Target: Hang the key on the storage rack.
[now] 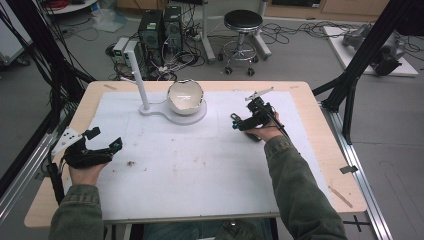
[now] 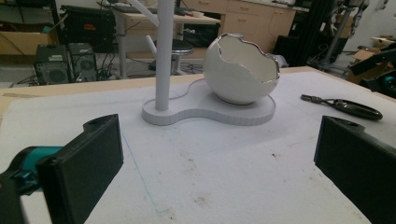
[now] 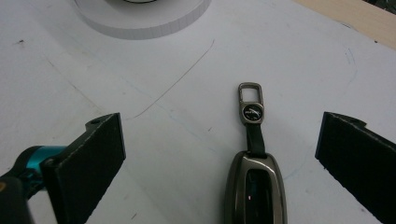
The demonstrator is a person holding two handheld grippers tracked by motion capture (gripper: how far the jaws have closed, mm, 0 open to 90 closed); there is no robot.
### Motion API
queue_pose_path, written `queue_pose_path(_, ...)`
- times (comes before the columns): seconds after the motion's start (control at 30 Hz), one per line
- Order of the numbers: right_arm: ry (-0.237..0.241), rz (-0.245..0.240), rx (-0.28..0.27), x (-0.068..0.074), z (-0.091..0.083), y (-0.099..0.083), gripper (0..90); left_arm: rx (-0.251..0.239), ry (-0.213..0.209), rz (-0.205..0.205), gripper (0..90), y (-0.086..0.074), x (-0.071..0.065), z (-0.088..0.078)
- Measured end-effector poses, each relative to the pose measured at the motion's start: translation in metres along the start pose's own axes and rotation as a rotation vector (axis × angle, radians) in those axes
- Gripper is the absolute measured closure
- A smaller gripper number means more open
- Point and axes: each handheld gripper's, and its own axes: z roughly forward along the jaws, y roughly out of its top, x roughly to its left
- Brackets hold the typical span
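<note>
The step in hand looked like the approach to a pick-up. The right gripper (image 1: 246,121) hung low over a car key fob (image 3: 255,191) that lay flat on the white foam mat (image 1: 200,175), to the right of the stand and nearer the person than it. In the right gripper view the fob sat between the two black jaws, which stood wide apart with mat showing on either side of it, so nothing was grasped. The fob's short strap and metal clip (image 3: 251,94) pointed away from the gripper, toward the stand's white base (image 3: 140,21).

The left gripper (image 1: 102,139) rested at the near left of the mat, jaws released and empty. Its view looked across the mat at the egg-shaped bowl (image 2: 240,70) with its jagged silver rim, seated on the base beside an upright white post (image 2: 164,56), and at the fob (image 2: 350,107) lying farther right.

The bowl seemed the likely place for the fob, though that is a guess. The next move would call for the right gripper to settle lower, keep the fob's body centred between the jaws, and close across its narrow sides rather than on the loose strap, since the smooth casing could slip or skate on the mat.
</note>
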Motion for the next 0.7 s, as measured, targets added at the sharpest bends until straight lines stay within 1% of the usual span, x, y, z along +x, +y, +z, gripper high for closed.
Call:
queue_pose_path(0.1, 0.015, 0.001, 0.008, -0.002, 0.003, 0.006, 0.5, 0.0, -0.002, -0.002, 1.7, 0.0, 0.0, 0.0)
queue_pose_path(0.17, 0.015, 0.002, 0.022, -0.005, 0.007, 0.009, 0.5, -0.001, -0.001, -0.002, 1.7, 0.0, 0.0, 0.001)
queue_pose_path(0.2, 0.019, 0.005, 0.036, -0.007, 0.009, 0.011, 0.5, -0.001, -0.001, -0.001, 1.7, 0.0, 0.0, 0.001)
queue_pose_path(0.23, 0.023, -0.004, 0.065, -0.009, 0.014, 0.015, 0.5, -0.001, 0.0, -0.001, 1.7, 0.0, 0.0, 0.001)
queue_pose_path(0.27, 0.023, -0.004, 0.065, -0.009, 0.014, 0.015, 0.5, 0.0, -0.001, -0.002, 1.7, 0.0, 0.0, 0.001)
queue_pose_path(0.3, 0.021, -0.006, 0.083, -0.009, 0.016, 0.017, 0.5, -0.001, 0.0, -0.002, 1.7, 0.0, 0.001, 0.001)
queue_pose_path(0.33, 0.03, -0.008, 0.103, -0.012, 0.022, 0.018, 0.5, 0.001, 0.0, -0.002, 1.7, 0.0, 0.001, 0.001)
queue_pose_path(0.37, 0.03, -0.008, 0.103, -0.012, 0.022, 0.018, 0.5, 0.0, 0.0, -0.002, 1.7, 0.0, 0.001, 0.001)
queue_pose_path(0.4, 0.037, -0.008, 0.121, -0.013, 0.025, 0.017, 0.5, 0.0, 0.0, -0.002, 1.7, 0.0, 0.001, 0.001)
queue_pose_path(0.43, 0.034, -0.017, 0.139, -0.015, 0.029, 0.017, 0.5, 0.002, 0.001, 0.0, 1.7, 0.0, 0.001, 0.001)
queue_pose_path(0.47, 0.019, -0.023, 0.189, -0.017, 0.036, 0.016, 0.5, 0.002, 0.002, -0.001, 1.7, 0.0, 0.001, 0.001)
queue_pose_path(0.5, 0.019, -0.023, 0.189, -0.017, 0.036, 0.016, 0.5, 0.002, 0.002, -0.001, 1.7, 0.0, 0.001, 0.001)
queue_pose_path(0.57, 0.014, -0.024, 0.215, -0.019, 0.04, 0.016, 0.6, 0.001, 0.0, 0.0, 1.7, 0.0, 0.001, 0.001)
queue_pose_path(0.6, 0.012, -0.03, 0.22, -0.02, 0.042, 0.017, 0.6, 0.002, 0.001, 0.001, 1.7, -0.001, 0.001, 0.001)
queue_pose_path(0.67, 0.014, -0.017, 0.228, -0.023, 0.047, 0.018, 4.1, 0.0, 0.001, -0.003, 1.7, -0.001, 0.001, 0.002)
queue_pose_path(0.7, 0.014, -0.017, 0.228, -0.023, 0.047, 0.018, 4.1, 0.0, 0.001, -0.004, 1.7, -0.001, 0.001, 0.002)
